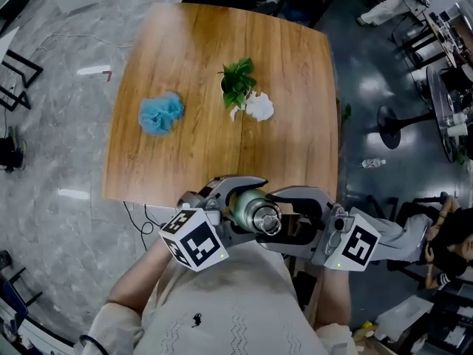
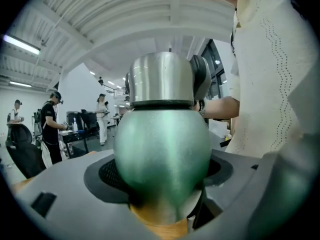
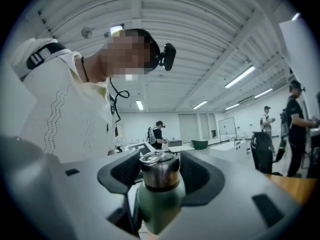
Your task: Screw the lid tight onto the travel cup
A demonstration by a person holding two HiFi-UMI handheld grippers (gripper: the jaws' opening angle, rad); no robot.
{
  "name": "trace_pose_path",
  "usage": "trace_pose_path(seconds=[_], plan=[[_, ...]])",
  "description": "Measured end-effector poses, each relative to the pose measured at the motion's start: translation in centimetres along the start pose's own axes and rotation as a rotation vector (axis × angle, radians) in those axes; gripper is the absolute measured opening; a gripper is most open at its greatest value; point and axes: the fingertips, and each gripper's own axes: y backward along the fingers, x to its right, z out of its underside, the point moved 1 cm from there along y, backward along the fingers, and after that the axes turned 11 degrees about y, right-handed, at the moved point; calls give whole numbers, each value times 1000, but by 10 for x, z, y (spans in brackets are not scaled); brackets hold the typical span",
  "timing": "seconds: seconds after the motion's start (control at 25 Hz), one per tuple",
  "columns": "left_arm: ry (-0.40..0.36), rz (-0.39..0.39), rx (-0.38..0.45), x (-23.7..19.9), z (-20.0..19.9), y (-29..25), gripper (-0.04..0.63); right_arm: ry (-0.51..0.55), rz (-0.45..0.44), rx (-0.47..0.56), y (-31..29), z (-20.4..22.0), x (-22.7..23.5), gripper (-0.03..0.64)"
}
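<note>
Off the near edge of the worktop (image 1: 185, 65), close against my operator's chest, the travel cup (image 2: 162, 159) lies on its side in mid-air between the two grippers; the left gripper (image 1: 238, 207) has its jaws clamped round the green body, which fills the whole space between them in the left gripper view; the right gripper (image 1: 272, 220) has its jaws drawn narrow onto the steel lid (image 3: 160, 171), a pad pressed to each side of it. As I read it, the lid is already seated on the mouth of the cup, with only a thin dark seam between steel and green; whether the thread is home I cannot tell from here. I judge the job well along: what is left is the last tightening turn, one gripper twisting against the other. On the worktop, well apart from all this, lie a blue puff (image 1: 161, 114) and a green sprig (image 1: 238, 80).
</note>
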Motion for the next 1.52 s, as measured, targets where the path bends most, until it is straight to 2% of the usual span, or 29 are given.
trace_pose_path(seconds=[0.08,0.28,0.36,0.4,0.48,0.6,0.72,0.8,0.84,0.92,1.04,1.12,1.2,1.24,1.32,1.4,1.52], plan=[[32,-45,9,-8,0,0,402,16,81,3,-5,0,6,250],[87,-251,-5,-46,4,9,402,-28,475,8,-14,10,32,249],[102,-292,-21,-54,8,9,402,-40,565,-5,-15,18,35,249],[108,-291,-20,-53,8,9,402,-37,564,-17,-16,22,34,250],[116,-257,5,-47,4,8,402,-42,491,-31,-13,26,28,250],[86,-151,24,-32,-3,8,402,-59,286,13,0,17,18,261],[29,-23,5,-11,-2,5,402,-21,68,13,5,3,8,261],[22,4,-2,-2,-2,0,402,37,4,-21,3,-2,3,259],[29,0,5,-1,-3,-1,402,60,5,-27,1,-4,2,253],[69,-33,34,-6,-7,-2,402,70,84,0,-3,-6,6,251],[133,-128,54,-23,-8,-2,402,70,342,34,-8,-4,20,250],[135,-209,28,-37,-1,-1,402,77,514,1,-8,4,26,250],[112,-270,-13,-46,7,0,402,49,607,-30,-7,13,28,250],[103,-274,-24,-47,10,1,402,31,602,-38,-6,17,26,250],[99,-236,-20,-42,10,1,402,3,504,-44,0,22,21,251],[84,-167,-14,-33,5,1,402,-30,346,-34,10,18,18,255],[14,-47,-33,-12,2,-2,402,-31,53,-56,18,10,10,255]])
